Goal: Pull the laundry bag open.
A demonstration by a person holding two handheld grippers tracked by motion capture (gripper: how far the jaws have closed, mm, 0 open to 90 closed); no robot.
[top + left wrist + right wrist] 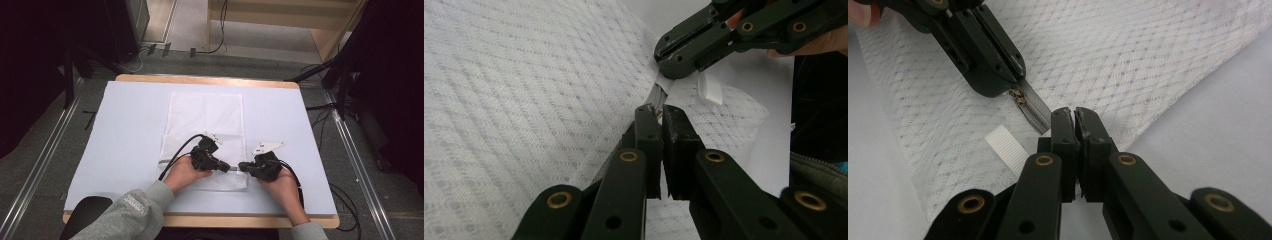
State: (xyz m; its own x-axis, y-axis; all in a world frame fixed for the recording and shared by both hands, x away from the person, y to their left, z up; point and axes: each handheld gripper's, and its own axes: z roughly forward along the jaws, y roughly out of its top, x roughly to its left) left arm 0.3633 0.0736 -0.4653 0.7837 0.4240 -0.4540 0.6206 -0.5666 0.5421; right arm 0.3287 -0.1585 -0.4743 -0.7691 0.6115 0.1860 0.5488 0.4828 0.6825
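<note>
With both hand-held grippers clamped, left [659, 112] on the zip pull [1019, 96], right [1072, 116] on the zip [1035, 111] end, we should pull steadily along the mesh bag [205, 117].

We work with two black grippers: the left gripper [227, 166] and the right gripper [243, 167] each have flat linkage arms pinned with brass-coloured rivets, ending in blocky jaws whose tips look scuffed pale (seen best in the gripper views). A white three-cornered plate [267, 147] sits atop the right one, and a black cable [176, 154] loops from the left. Our left arm wears a grey knit sleeve [134, 212] with a ribbed cuff.
</note>
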